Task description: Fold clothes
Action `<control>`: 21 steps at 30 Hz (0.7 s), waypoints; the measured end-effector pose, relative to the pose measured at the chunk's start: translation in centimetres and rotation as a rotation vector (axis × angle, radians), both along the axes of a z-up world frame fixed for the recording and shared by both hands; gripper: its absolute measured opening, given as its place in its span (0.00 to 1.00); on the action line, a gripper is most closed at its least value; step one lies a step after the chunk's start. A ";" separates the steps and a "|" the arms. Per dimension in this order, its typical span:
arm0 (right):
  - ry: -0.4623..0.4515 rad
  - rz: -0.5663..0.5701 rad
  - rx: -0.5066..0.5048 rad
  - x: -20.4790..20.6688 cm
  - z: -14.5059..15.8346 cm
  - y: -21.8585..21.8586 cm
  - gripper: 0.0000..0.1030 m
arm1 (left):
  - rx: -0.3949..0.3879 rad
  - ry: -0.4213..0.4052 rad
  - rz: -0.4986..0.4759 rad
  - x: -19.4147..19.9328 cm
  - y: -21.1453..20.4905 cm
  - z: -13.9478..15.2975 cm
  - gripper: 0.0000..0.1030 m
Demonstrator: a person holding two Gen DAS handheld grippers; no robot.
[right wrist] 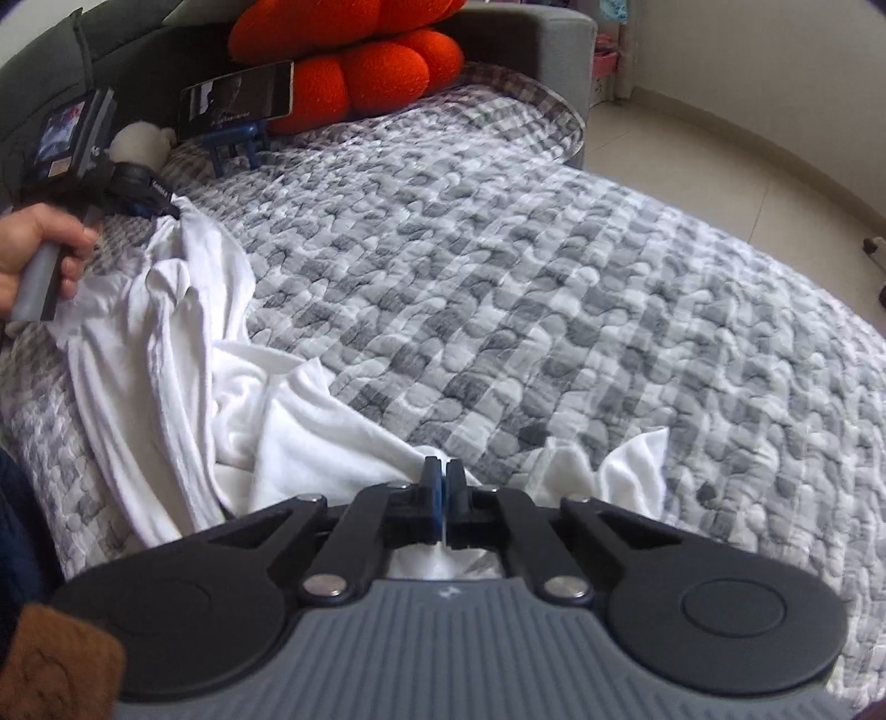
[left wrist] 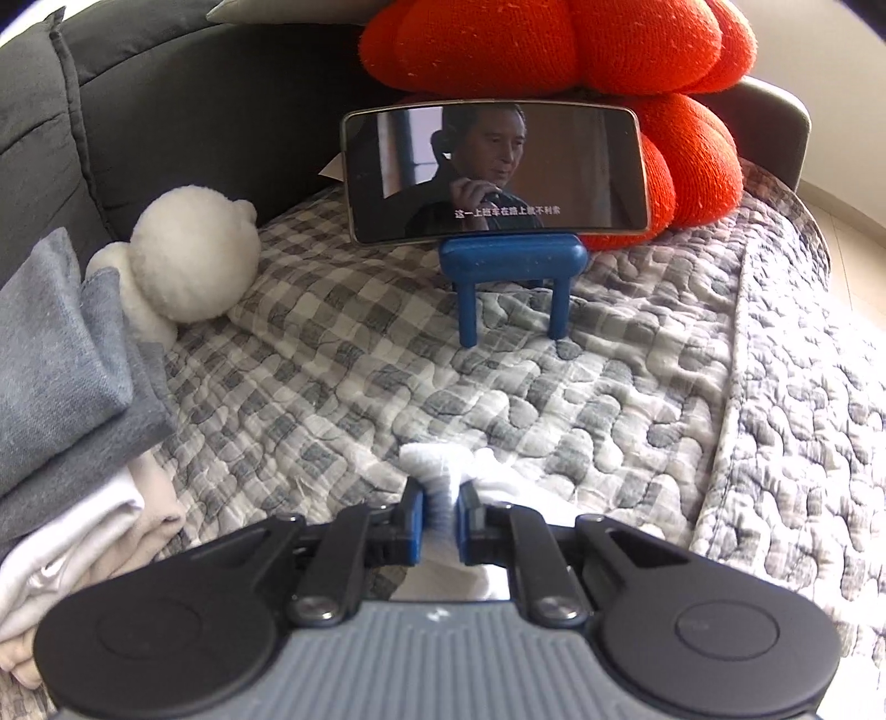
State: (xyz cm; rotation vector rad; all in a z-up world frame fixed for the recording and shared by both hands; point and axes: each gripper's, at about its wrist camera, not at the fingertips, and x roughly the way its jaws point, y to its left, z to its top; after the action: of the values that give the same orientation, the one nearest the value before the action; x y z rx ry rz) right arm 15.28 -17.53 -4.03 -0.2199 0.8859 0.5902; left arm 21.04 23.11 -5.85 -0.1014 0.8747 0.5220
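A white garment [right wrist: 183,354] lies crumpled on the grey checked quilt [right wrist: 498,249], stretched between my two grippers. My left gripper [left wrist: 443,493] is shut on a bunched edge of the white garment [left wrist: 437,465]; it also shows in the right wrist view [right wrist: 166,213], held in a hand at the far left. My right gripper [right wrist: 443,482] is shut on another edge of the garment near the quilt's front. A loose corner of the garment [right wrist: 631,465] lies to the right of it.
A stack of folded clothes [left wrist: 66,399] sits at the left. A white plush toy [left wrist: 183,260], a phone [left wrist: 493,171] on a blue stand [left wrist: 515,277] and an orange cushion [left wrist: 554,44] stand at the back against the grey sofa back [left wrist: 166,111]. The floor [right wrist: 720,127] lies beyond the quilt's right edge.
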 end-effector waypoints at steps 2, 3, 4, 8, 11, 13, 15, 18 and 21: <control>-0.042 -0.051 0.028 0.2 0.9 -1.1 0.00 | -0.016 -0.011 0.015 -0.1 0.3 0.1 0.09; -0.061 -0.078 0.050 0.3 1.4 -1.8 0.00 | -0.027 -0.018 0.022 -0.2 0.4 0.2 0.09; -0.081 -0.106 0.072 0.4 1.9 -2.4 0.00 | -0.036 -0.022 0.024 -0.2 0.5 0.3 0.09; -0.128 -0.151 0.101 0.4 2.7 -3.9 0.00 | -0.041 -0.035 0.024 -0.3 0.3 0.5 0.09; -0.175 -0.220 0.113 0.4 3.3 -4.8 0.00 | -0.053 -0.047 0.026 -0.4 0.3 0.8 0.08; -0.215 -0.264 0.114 0.5 3.7 -5.4 0.00 | -0.050 -0.049 0.020 -0.4 0.2 0.9 0.08; -0.242 -0.292 0.107 0.6 3.8 -5.9 0.00 | -0.041 -0.043 0.012 -0.4 0.0 0.8 0.08; -0.224 -0.299 0.092 0.9 3.2 -5.8 0.14 | -0.042 -0.027 0.014 -0.3 0.1 0.7 0.08; -0.115 -0.211 0.084 1.3 1.9 -4.9 0.37 | -0.034 0.000 0.015 -0.2 0.1 0.4 0.08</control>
State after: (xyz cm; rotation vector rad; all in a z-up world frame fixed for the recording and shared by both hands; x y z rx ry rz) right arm 16.60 -22.47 -2.11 -0.0821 0.7602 0.4135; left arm 20.85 23.18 -5.45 -0.1393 0.8832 0.5212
